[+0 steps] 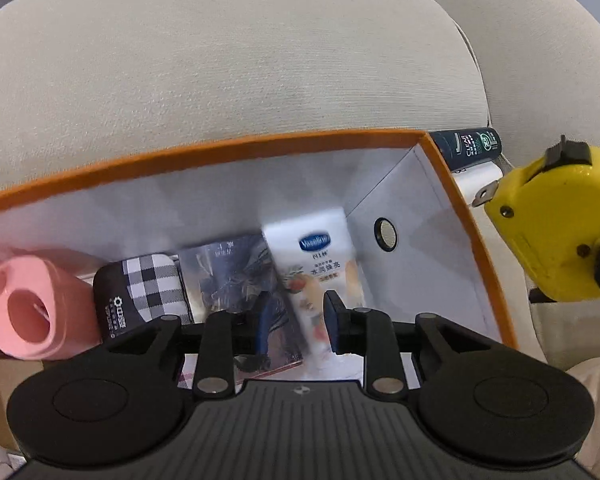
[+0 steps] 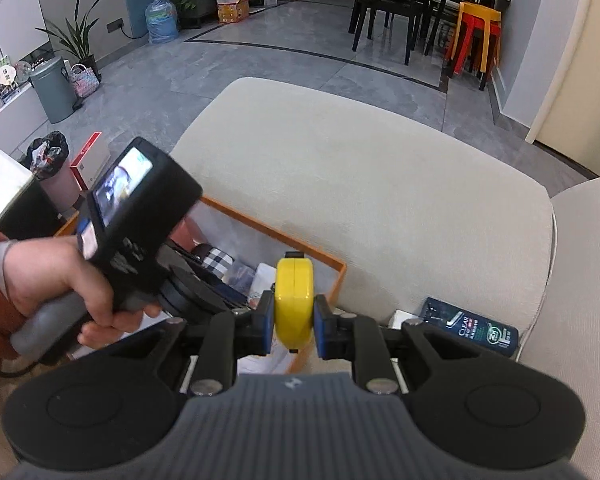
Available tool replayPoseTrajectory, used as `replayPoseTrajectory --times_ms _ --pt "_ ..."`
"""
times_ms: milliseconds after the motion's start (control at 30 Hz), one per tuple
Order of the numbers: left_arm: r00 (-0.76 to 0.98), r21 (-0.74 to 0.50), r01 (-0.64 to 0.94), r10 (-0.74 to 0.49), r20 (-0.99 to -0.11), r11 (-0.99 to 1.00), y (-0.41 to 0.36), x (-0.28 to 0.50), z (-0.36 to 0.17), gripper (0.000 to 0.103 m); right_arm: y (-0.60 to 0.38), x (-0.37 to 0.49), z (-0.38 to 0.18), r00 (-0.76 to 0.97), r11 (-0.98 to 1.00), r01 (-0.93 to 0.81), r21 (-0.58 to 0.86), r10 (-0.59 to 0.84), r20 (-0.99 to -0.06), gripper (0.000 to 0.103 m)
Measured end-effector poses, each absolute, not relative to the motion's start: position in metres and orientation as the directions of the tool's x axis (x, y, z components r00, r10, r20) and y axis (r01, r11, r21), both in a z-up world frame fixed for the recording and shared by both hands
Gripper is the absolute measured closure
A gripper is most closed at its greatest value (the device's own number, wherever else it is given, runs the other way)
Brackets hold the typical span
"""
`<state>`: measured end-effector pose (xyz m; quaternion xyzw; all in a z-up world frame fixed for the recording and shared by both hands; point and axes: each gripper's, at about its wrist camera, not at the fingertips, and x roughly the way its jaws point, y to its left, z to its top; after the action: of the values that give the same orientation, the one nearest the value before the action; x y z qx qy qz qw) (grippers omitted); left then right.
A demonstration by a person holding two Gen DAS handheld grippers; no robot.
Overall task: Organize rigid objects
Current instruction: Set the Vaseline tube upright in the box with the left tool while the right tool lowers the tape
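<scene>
Beige sofa cushion [image 2: 380, 184], broad bare stretch beyond orange-rimmed box [image 1: 228, 145]. Inside box: one Vaseline tube [image 1: 320, 256], one dark packet [image 1: 236, 276], one checked case [image 1: 148, 288], one pink holder [image 1: 32, 312]. Left gripper [image 1: 296, 320] inside, parted, gripping nothing. Right gripper [image 2: 294, 322] clamped on yellow tape measure [image 2: 294, 300] over box corner. One dark bottle [image 2: 472, 328] outside.

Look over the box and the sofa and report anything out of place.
The dark CLEAR bottle lies on its side on the sofa, outside the orange-rimmed box, not yet put away. The yellow tape measure is also outside, clamped in the right gripper. Nothing looks spilled or damaged.
</scene>
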<state>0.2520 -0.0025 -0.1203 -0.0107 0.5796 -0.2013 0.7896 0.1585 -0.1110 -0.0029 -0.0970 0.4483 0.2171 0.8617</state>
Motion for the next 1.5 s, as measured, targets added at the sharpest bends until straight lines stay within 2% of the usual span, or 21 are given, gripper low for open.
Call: replayPoseTrajectory --times_ms 267,500,833,1067,1400,1500 --pt "0.337 -0.311 0.207 -0.366 -0.867 0.927 0.038 0.225 -0.104 0.072 -0.099 0.174 -0.014 0.438 0.907 -0.399 0.136 0.319 -0.84 0.085" --pt "0.428 -0.318 0.119 -0.337 -0.838 0.941 0.075 0.202 -0.078 0.072 -0.075 0.178 -0.043 0.381 0.926 -0.311 0.214 0.328 -0.864 0.085" --pt "0.472 -0.265 0.097 -0.279 -0.836 0.959 0.123 0.182 -0.061 0.072 -0.025 0.166 -0.102 0.178 0.869 -0.212 0.447 0.484 -0.857 0.085" --pt "0.526 -0.272 0.047 -0.255 -0.811 0.961 0.148 0.178 -0.055 0.072 0.007 0.184 -0.118 0.185 0.85 -0.112 0.515 0.527 -0.83 0.085" --pt "0.507 -0.29 0.053 -0.276 -0.817 0.955 0.156 0.182 -0.061 0.072 0.013 0.208 -0.144 0.204 0.83 0.039 0.556 0.538 -0.818 0.085" --pt "0.502 -0.293 0.058 -0.281 -0.818 0.954 0.155 0.182 -0.063 0.072 0.015 0.211 -0.151 0.179 0.831 0.048 0.555 0.539 -0.823 0.081"
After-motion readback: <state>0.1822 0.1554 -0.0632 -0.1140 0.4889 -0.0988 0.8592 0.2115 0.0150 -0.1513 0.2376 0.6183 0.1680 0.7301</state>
